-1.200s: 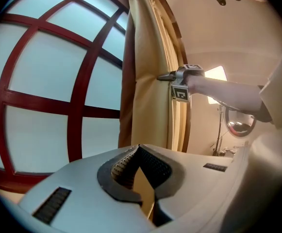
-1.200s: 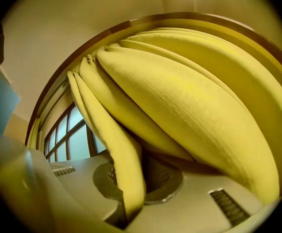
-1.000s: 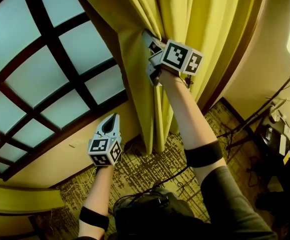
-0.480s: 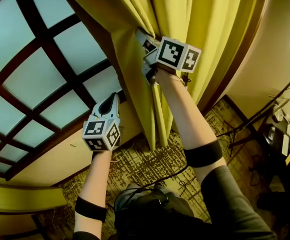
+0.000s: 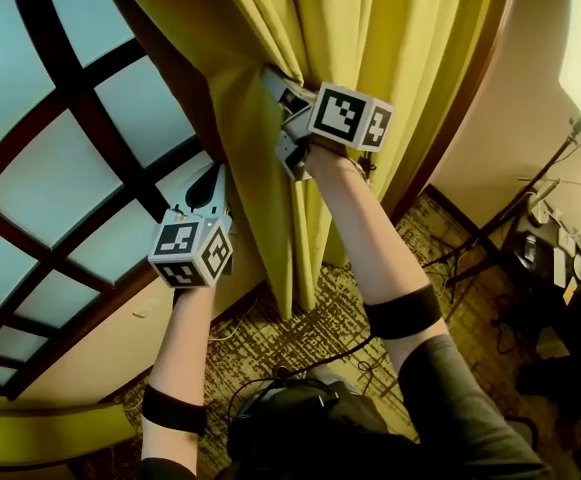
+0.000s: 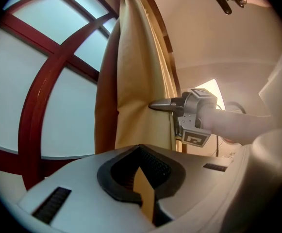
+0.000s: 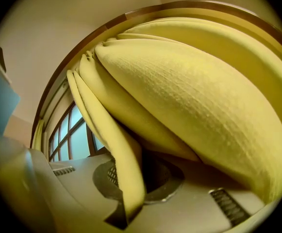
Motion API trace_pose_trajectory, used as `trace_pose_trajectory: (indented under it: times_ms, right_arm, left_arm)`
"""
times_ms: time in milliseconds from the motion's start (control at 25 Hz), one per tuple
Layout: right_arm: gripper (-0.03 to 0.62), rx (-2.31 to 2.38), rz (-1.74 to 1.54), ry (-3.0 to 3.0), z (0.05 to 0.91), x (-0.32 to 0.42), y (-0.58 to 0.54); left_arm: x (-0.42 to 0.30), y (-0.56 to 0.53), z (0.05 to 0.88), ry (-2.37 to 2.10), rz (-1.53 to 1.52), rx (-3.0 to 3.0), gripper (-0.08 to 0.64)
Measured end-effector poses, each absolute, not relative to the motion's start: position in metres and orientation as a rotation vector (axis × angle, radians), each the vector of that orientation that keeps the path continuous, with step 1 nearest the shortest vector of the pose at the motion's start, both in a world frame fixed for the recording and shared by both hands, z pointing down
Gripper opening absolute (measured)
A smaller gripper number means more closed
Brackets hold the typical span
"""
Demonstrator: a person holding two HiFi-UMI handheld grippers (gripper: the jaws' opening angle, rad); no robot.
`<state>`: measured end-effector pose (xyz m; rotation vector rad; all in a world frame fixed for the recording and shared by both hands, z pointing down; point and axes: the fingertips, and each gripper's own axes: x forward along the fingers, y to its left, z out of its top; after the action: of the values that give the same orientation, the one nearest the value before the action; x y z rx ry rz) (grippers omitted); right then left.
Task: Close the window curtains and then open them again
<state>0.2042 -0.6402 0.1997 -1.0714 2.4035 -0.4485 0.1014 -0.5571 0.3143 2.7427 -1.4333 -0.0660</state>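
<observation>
Now, curtain [image 5: 370, 68]: yellow, gathered in thick folds from twelve to two o'clock in the head view, its free edge hanging toward the middle of that view.
Right gripper [image 5: 285, 108]: at twelve o'clock of centre, jaws pressed together on one narrow fold of the curtain; in the right gripper view [image 7: 131, 198] that fold runs straight down into the slot while fatter folds [image 7: 189, 106] bulge over it from one to four o'clock.
Left gripper [image 5: 213, 173]: at nine o'clock of centre, tip just beside the curtain's shaded edge; jaws drawn narrow [image 6: 143, 188], with a thin tan sliver in the slit, and I cannot tell whether that sliver is cloth.
Left gripper view: the curtain [image 6: 141, 81] hangs at twelve o'clock, and the right gripper [image 6: 153, 104] bites its edge at two o'clock.
Window [image 5: 50, 168]: frosted panes in dark red-brown bars, bare from eight to eleven o'clock in the head view.
Carpet [image 5: 300, 338]: patterned, at six o'clock under the curtain's hem.
</observation>
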Motion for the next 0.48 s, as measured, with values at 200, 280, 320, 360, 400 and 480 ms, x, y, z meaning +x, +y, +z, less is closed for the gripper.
trace_pose_trajectory:
  times_ms: [200, 280, 320, 360, 400, 480]
  right_arm:
    - [0.044, -1.081, -0.453, 2.378, 0.203, 0.2, -0.641]
    - [0.044, -1.082, -0.458, 2.376, 0.204, 0.2, -0.642]
    - [0.044, -1.083, -0.453, 2.381, 0.204, 0.2, -0.643]
    - [0.046, -1.083, -0.449, 2.385, 0.203, 0.199, -0.643]
    - [0.046, -1.08, -0.448, 2.386, 0.203, 0.199, -0.644]
    - [0.046, -1.074, -0.442, 2.388, 0.201, 0.201, -0.644]
  left_arm:
    - [0.098, -0.561, 0.322, -1.388, -0.076, 2.763, 0.003]
    - [0.099, -0.563, 0.32, -1.377, -0.08, 2.768, 0.003]
    - [0.098, -0.565, 0.319, -1.375, -0.083, 2.769, 0.003]
    - [0.098, -0.567, 0.318, -1.376, -0.086, 2.769, 0.003]
    - [0.098, -0.57, 0.317, -1.378, -0.087, 2.771, 0.003]
    - [0.101, -0.573, 0.314, -1.383, -0.086, 2.778, 0.003]
